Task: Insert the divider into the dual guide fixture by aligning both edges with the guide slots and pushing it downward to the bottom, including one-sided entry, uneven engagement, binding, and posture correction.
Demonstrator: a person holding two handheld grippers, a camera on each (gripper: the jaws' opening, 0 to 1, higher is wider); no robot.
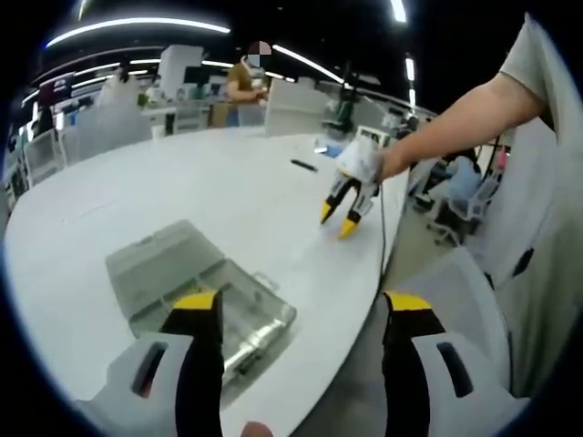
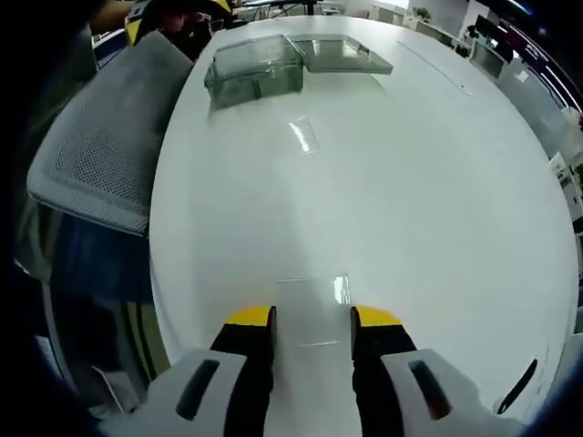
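Left gripper view: left gripper point(image 1: 301, 314) jaws spread, empty, over one clear fixture box point(image 1: 196, 282) near the tabletop point(image 1: 182, 191) edge. Right gripper point(image 1: 344, 217) hovers further along.

Right gripper view: right gripper point(image 2: 312, 323) jaws apart around one clear divider point(image 2: 308, 314) lying flat; whether they touch it, cannot tell. A second clear divider point(image 2: 305, 134) lies mid-table.

Open-plan office or lab; long ceiling light strips point(image 1: 137, 29), rows of desks point(image 1: 173, 109) behind. Mesh office chair point(image 2: 96, 137) beside white bench point(image 2: 383, 182).

Left tongs point(image 1: 301, 314) are spread wide, nothing between the jaws. Right tongs point(image 2: 312, 319) are parted too and empty; from the left gripper view they point down, tips near the worktop point(image 1: 182, 182), arm point(image 1: 465, 114) stretched out.
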